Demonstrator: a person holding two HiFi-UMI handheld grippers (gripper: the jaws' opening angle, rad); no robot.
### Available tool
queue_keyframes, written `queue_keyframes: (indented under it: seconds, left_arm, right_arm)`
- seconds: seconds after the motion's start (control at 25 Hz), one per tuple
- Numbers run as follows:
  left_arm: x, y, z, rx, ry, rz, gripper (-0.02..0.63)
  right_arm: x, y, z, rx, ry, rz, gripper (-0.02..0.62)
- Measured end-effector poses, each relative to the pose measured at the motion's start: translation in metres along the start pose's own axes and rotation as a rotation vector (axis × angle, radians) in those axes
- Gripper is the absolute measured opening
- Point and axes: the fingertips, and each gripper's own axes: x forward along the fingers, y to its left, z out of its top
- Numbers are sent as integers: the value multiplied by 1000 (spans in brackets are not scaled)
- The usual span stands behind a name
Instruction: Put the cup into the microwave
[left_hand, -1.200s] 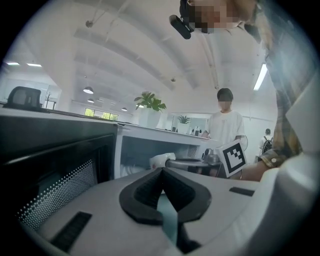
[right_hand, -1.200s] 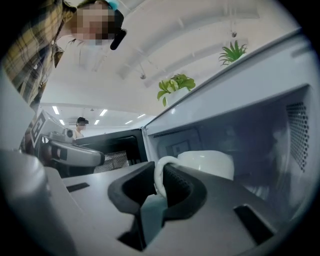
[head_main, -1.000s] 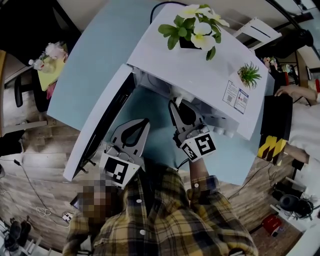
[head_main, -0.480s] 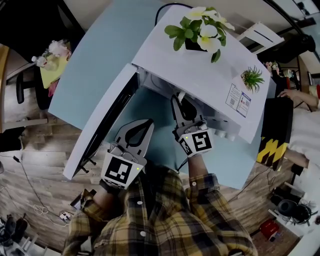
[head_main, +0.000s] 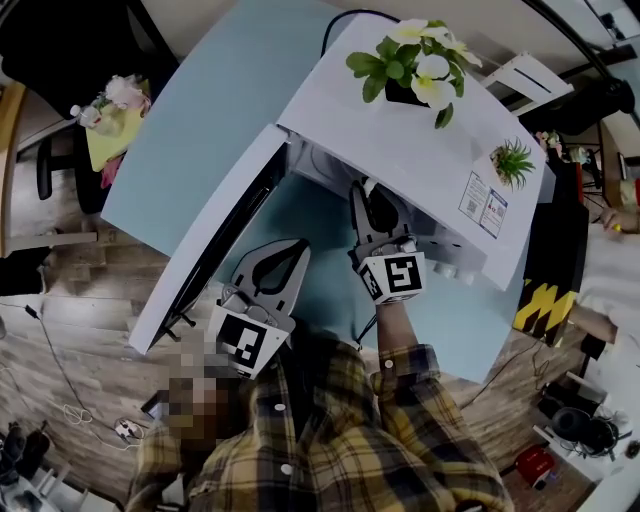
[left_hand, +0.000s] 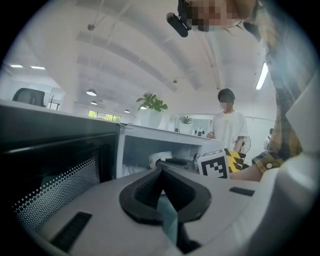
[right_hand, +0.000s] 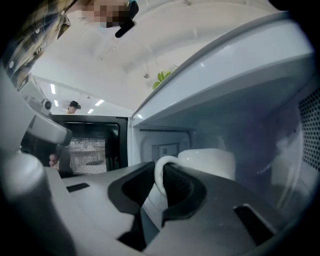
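Blue table (head_main: 200, 110) carries white microwave (head_main: 420, 150), door (head_main: 205, 250) swung open to left. Left gripper (head_main: 287, 252) outside near door, jaws together, nothing between. Right gripper (right_hand: 161, 175) reaches into cavity, jaws clamped on handle of white cup (right_hand: 212, 162). Cup upright, inside microwave.

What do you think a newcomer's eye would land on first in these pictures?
Probably the white microwave on the light blue table, its door swung wide open at the left of the head view, with a white-flowered potted plant on top. Next, the right gripper inside the microwave, shut on the handle of the white cup.
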Motion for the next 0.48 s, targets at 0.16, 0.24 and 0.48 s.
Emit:
queue_keyframes:
  seconds: [0.16, 0.24, 0.48]
  left_arm:
    - [-2, -1, -1, -3, -2, -1, -9]
    - [-2, -2, -1, -1, -3, -4, -9]
    - [-5, -4, -1, -3, -9, -3, -9]
  right_arm:
    - [3, -2, -3, -10, 7, -14, 55]
    - [5, -3, -4, -9, 10, -23, 55]
    - [7, -2, -12, 13, 41, -35, 54]
